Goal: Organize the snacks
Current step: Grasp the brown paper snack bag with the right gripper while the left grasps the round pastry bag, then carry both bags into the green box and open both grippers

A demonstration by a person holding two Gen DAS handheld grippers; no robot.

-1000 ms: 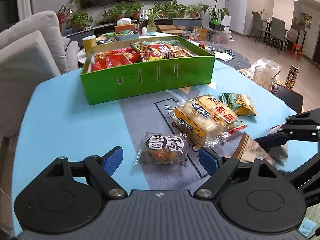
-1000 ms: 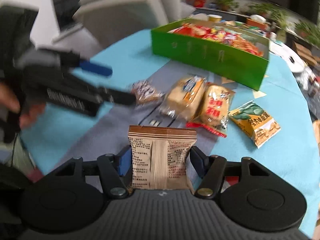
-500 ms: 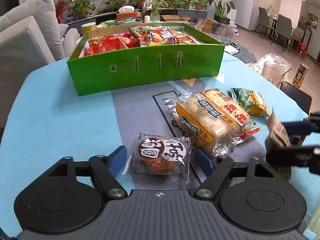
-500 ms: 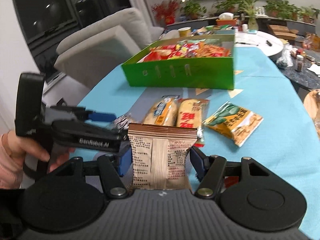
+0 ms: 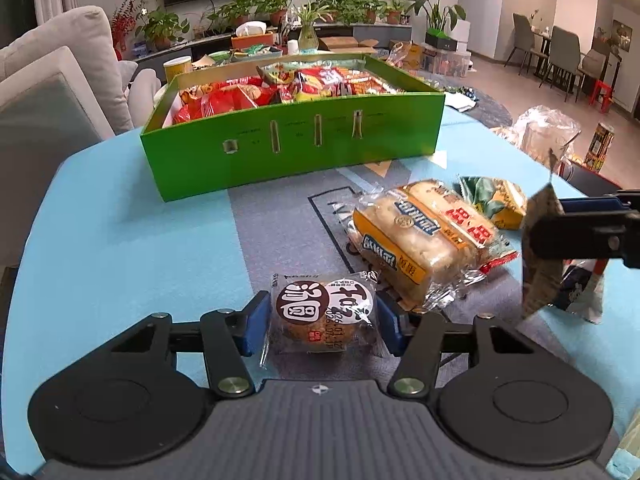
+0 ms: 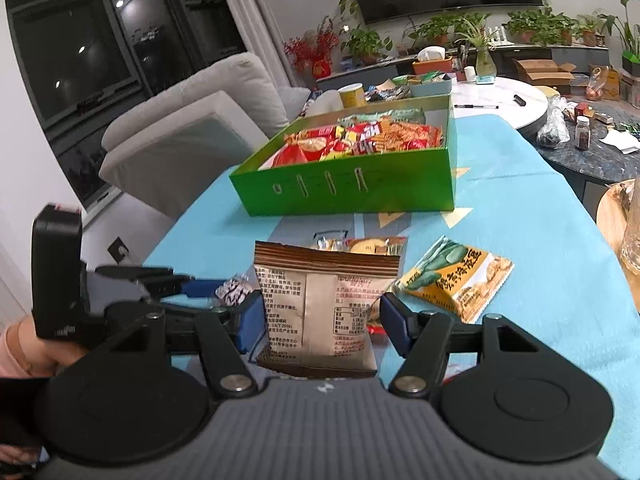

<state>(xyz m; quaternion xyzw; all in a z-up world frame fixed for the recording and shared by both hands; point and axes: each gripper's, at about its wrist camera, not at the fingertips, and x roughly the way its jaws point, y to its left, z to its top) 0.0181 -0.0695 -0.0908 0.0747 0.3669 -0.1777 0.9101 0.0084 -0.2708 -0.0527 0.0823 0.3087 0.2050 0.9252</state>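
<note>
Blue table cover carries a green box at the far side, already packed with red and orange snack packs. Two bread packs lie side by side mid-table, long axes running diagonally toward the box, touching each other; a yellow-green pack lies flat just to their right. Right gripper is clamped on a brown pouch, held upright off the table, back label facing the camera, long axis vertical; same grip as a second ago, only rolled level. Left gripper is low on the table, jaws closing: a second ago wide apart around the round cake pack, now both blue pads sit against its wrapper edges. Cake pack lies flat, label up, print running left to right, just left of the bread packs.
</note>
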